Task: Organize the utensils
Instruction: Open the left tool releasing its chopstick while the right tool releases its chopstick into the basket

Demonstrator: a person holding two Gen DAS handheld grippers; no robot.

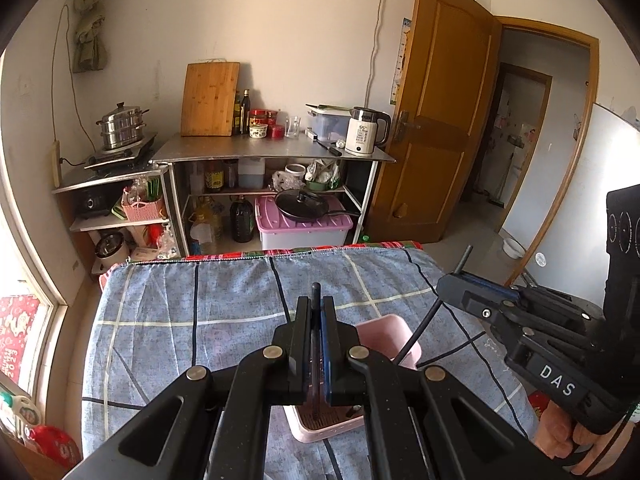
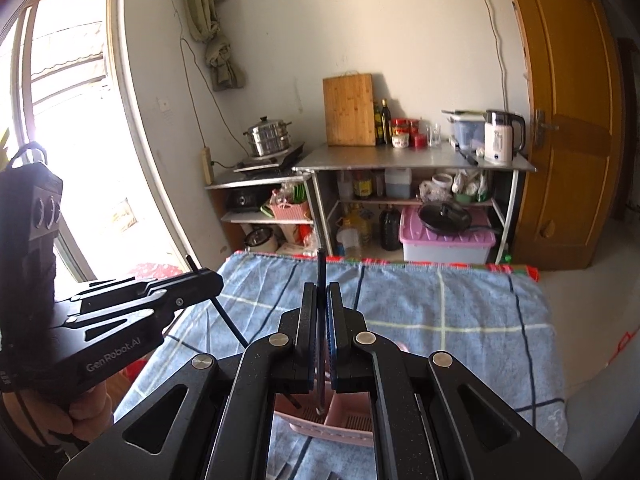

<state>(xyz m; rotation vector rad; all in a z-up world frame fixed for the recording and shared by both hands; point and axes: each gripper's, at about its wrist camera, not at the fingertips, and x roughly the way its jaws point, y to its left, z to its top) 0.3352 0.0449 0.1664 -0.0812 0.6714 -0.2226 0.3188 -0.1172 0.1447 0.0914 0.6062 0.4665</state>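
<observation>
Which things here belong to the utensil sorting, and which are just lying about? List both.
Belonging to the job:
- left gripper, shut on a dark chopstick
- right gripper, shut on a second chopstick
- pink holder below them

Just lying about:
- cutting board
- kettle
- steamer pot
- lidded pan
- checked cloth

White letters "DAS" stand on the black right gripper [image 1: 448, 284] body at the right. "GenRobot.AI" stands on the black left gripper [image 2: 216, 276] body. The far white electric kettle [image 1: 366, 130] shows "55".
</observation>
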